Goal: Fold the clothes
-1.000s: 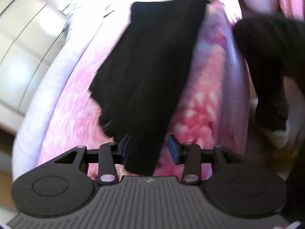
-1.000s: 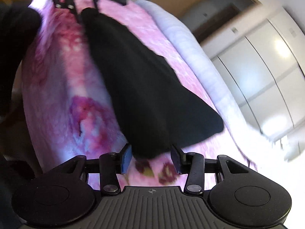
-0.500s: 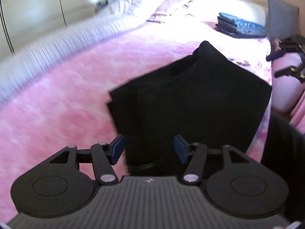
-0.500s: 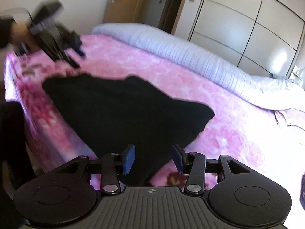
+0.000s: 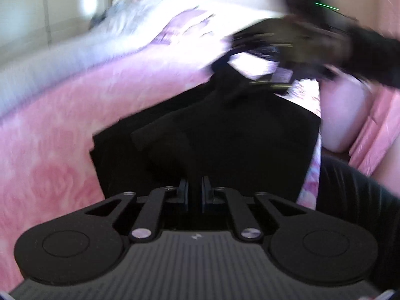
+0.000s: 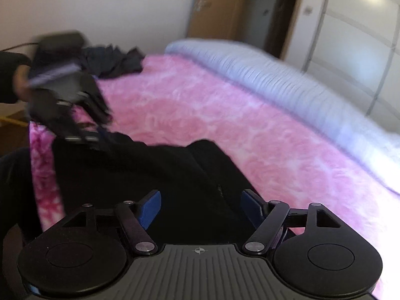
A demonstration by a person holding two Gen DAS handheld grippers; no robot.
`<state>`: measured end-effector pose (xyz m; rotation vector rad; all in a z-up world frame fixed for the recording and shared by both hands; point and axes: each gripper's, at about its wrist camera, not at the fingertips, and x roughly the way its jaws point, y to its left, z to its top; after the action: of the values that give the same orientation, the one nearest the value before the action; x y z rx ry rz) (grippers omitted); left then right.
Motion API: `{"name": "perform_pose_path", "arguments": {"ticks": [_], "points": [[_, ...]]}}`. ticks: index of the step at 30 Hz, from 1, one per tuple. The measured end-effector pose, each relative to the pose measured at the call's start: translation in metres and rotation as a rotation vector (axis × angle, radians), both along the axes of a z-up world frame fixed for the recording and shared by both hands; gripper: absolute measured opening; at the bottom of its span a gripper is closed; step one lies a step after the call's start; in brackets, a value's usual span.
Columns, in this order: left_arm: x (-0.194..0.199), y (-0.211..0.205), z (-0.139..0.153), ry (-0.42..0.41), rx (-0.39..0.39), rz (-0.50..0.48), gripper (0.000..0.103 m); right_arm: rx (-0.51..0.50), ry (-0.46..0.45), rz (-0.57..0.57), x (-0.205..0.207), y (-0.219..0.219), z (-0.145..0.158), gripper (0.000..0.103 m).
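Note:
A black garment [image 5: 225,135] lies folded on the pink blanket [image 5: 50,150], close to the bed's edge. My left gripper [image 5: 195,191] has its jaws together on a raised fold at the garment's near edge, shut on it. In the right wrist view the same garment [image 6: 140,170] spreads out below my right gripper [image 6: 201,205]. Its jaws are opening, and the blue pads [image 6: 150,206] stand wide apart with cloth under the gap, not pressed. The left gripper [image 6: 82,137] shows blurred at the garment's far left corner, and the right gripper [image 5: 260,60] blurred over its far corner.
A rumpled pale duvet [image 6: 287,87] runs along the bed's far side, with white wardrobe doors [image 6: 350,25] behind it. A heap of dark clothes [image 6: 112,62] sits at the far end. A person's dark-clad leg [image 5: 355,200] stands beside the bed's edge.
The left jaws have closed on the black garment's edge. The right gripper has lifted and swung in over the garment, and its jaws have spread wider.

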<state>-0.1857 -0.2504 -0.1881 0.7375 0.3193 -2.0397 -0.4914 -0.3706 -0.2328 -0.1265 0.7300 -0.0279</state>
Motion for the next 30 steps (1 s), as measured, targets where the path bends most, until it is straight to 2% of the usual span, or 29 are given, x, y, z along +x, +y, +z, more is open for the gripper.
{"name": "perform_pose_path", "arguments": {"ticks": [3, 6, 7, 8, 9, 11, 14, 15, 16, 19, 23, 26, 30], "points": [[-0.011, 0.025, -0.005, -0.093, -0.098, -0.080, 0.006, 0.064, 0.070, 0.078, 0.035, -0.024, -0.013, 0.074], [-0.016, 0.033, -0.012, -0.147, -0.133, -0.082, 0.006, 0.137, 0.171, 0.170, 0.059, -0.036, -0.033, 0.074], [-0.016, 0.033, -0.013, -0.155, -0.141, -0.073, 0.006, 0.177, 0.194, 0.185, 0.063, -0.040, -0.037, 0.055], [-0.015, 0.031, -0.012, -0.155, -0.151, -0.057, 0.006, 0.221, 0.213, 0.197, 0.066, -0.043, -0.040, 0.008], [-0.012, 0.028, -0.009, -0.153, -0.162, -0.038, 0.006, 0.236, 0.213, 0.198, 0.065, -0.045, -0.039, 0.004], [-0.007, 0.020, -0.005, -0.139, -0.172, 0.006, 0.007, 0.198, 0.161, 0.172, 0.055, -0.045, -0.026, 0.003], [0.006, -0.009, 0.001, -0.075, -0.139, 0.101, 0.008, 0.139, 0.056, 0.094, 0.039, -0.053, -0.002, 0.003], [0.014, -0.021, 0.001, -0.038, -0.091, 0.134, 0.010, 0.121, 0.033, 0.064, 0.036, -0.058, 0.004, 0.003], [0.025, -0.031, 0.000, 0.007, -0.032, 0.161, 0.014, 0.106, 0.041, 0.056, 0.036, -0.060, 0.004, 0.004], [0.061, -0.026, 0.001, 0.089, 0.023, 0.242, 0.027, 0.057, 0.090, 0.071, 0.034, -0.058, -0.004, 0.004], [0.115, -0.001, -0.005, 0.274, 0.131, 0.356, 0.029, 0.030, 0.026, 0.099, 0.008, -0.043, -0.009, 0.004], [0.135, -0.002, -0.016, 0.378, 0.197, 0.368, 0.029, 0.039, -0.019, 0.075, -0.004, -0.039, -0.016, 0.004], [0.133, -0.029, -0.036, 0.463, 0.285, 0.291, 0.030, 0.026, -0.009, 0.028, 0.002, -0.031, -0.021, 0.005]]}}
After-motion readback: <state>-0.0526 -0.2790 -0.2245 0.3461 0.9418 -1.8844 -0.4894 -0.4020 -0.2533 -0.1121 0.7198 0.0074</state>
